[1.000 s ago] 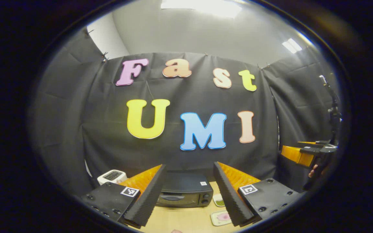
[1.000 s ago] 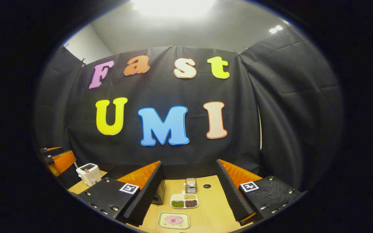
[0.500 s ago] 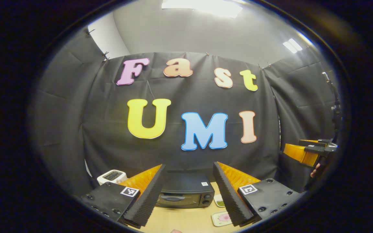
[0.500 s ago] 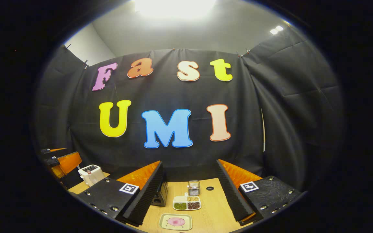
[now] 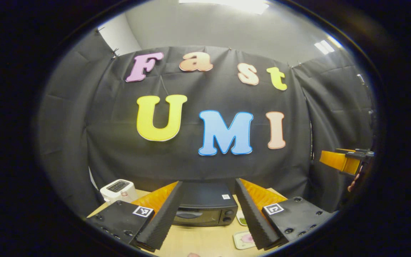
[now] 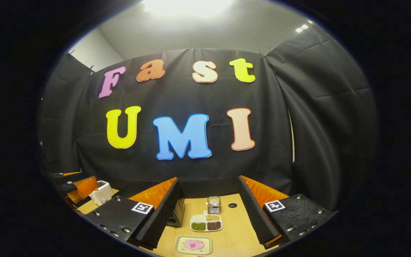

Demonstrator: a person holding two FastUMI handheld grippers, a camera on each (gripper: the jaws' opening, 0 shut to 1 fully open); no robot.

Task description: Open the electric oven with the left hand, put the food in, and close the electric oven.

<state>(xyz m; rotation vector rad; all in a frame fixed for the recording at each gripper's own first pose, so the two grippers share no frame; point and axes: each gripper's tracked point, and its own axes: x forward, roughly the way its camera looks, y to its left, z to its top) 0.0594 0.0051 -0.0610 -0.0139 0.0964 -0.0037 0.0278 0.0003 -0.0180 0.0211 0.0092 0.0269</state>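
The oven (image 5: 205, 210) is seen straight ahead of the left hand-held gripper (image 5: 205, 214), framed between its two spread fingers, on the desk (image 5: 198, 241) against the black wall. Its door is shut, and the handle runs sideways across the upper part of the door, crosswise to the line of approach. Nothing is held by this hand-held gripper, which is well apart from the door and above desk level.

The food, a pink piece on a small plate (image 6: 193, 245), is seen on the desk directly before the right hand-held gripper (image 6: 209, 214), whose fingers are likewise spread and empty. In the left gripper view the same plate (image 5: 243, 240) lies just right of the oven front. A divided dish (image 6: 206, 223) and a small glass (image 6: 213, 205) are set behind the plate; a white toaster (image 5: 118, 190) stands left of the oven.

The oven is judged nearer to the left hand-held gripper, the plate nearer to the right. The door is not yet opened, so a forward and downward reach to the handle is called for.
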